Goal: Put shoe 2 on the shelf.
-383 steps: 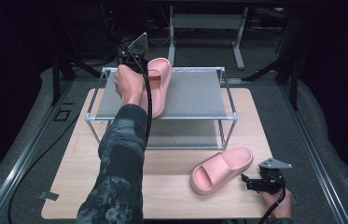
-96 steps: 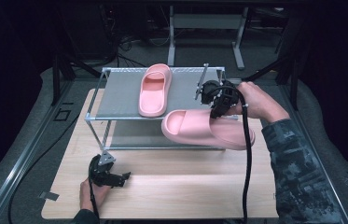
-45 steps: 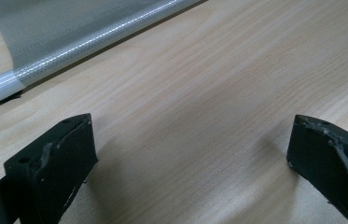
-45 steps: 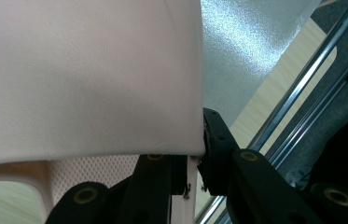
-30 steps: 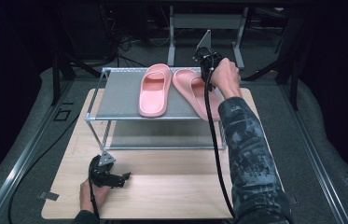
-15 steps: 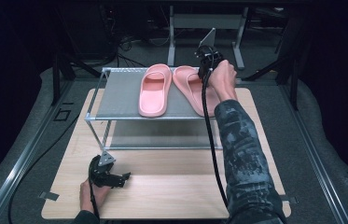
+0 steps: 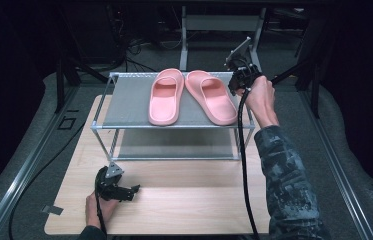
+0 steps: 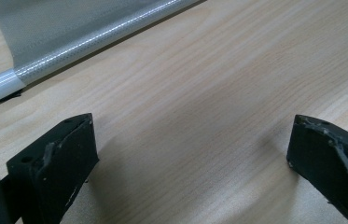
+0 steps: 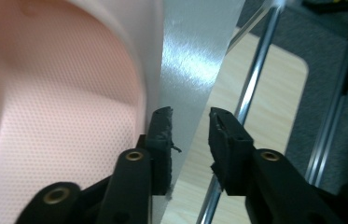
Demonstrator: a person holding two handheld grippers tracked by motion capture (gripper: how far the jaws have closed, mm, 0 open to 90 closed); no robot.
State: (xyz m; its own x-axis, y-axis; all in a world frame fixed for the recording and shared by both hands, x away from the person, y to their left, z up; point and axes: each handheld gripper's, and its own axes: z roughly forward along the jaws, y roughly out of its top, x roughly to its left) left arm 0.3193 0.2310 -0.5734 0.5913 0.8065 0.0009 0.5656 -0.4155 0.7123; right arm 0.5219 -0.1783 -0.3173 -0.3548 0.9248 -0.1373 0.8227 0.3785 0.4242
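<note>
Two pink slippers lie side by side on the rack's top shelf [image 7: 126, 102], the left slipper [image 7: 165, 97] and the right slipper [image 7: 213, 97]. My right gripper [image 7: 234, 87] hovers at the shelf's back right corner, just right of the right slipper [image 9: 59, 116]. Its jaws have just been closing; a narrow gap remains with nothing in it, and the right gripper [image 9: 190, 119] looks down on the bare shelf [image 9: 195, 46]. My left gripper [image 7: 133, 192] rests on the wooden table at the front left, and the left gripper [image 8: 190, 140] stands wide open with nothing between its fingers.
The rack's metal frame rail [image 9: 255, 70] runs just beside my right jaws. A lower shelf [image 7: 174, 145] sits under the top one. The wooden table [image 7: 199, 200] ends at a dark carpeted floor with metal rails [image 7: 19, 175] on both sides.
My right gripper has slid right, off the right slipper's heel end, leaving the slipper lying on the shelf. The left gripper has not moved.
</note>
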